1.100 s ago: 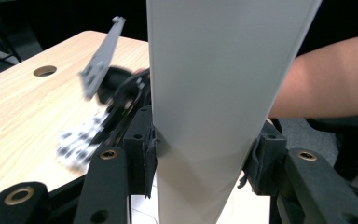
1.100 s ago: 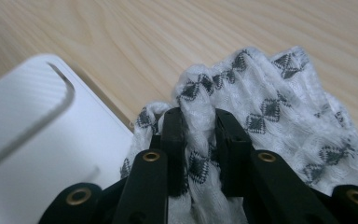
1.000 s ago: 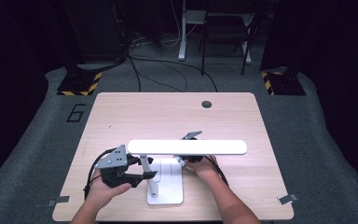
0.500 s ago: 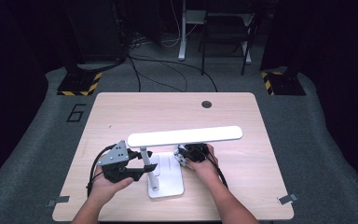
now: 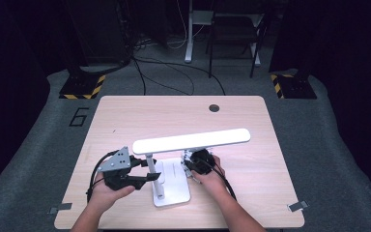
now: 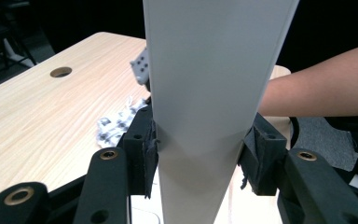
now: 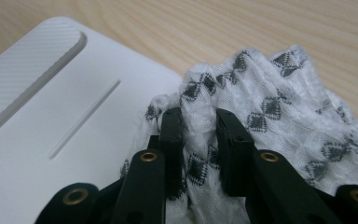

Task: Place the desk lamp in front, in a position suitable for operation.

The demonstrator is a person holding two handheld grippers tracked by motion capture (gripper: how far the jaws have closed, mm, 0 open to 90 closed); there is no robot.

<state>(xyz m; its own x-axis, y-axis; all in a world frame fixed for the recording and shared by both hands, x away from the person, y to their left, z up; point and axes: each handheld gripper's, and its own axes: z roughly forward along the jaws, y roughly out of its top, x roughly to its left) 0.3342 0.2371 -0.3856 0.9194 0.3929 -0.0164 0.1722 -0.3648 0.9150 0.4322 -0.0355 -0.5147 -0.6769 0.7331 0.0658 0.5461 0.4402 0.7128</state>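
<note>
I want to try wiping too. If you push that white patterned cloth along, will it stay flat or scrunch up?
Probably scrunch. The cloth already bunches into folds where the right hand-held gripper pinches it, so it looks soft and floppy. It seems light and unlikely to slide away, since it drapes over the lamp base edge.

This looks like a lab or recording studio set up for tests, dark all round with black walls. A pale wooden table (image 5: 125, 116) sits centre frame on grey floor covering (image 5: 53, 140) marked with a number 6 (image 5: 78, 116) at left. Yellow-and-black hazard-striped stand bases (image 5: 83, 87) flank the upper corners, loose cables (image 5: 174, 72) snake across the floor, and metal desk legs (image 5: 190, 34) rise at top centre.
</note>
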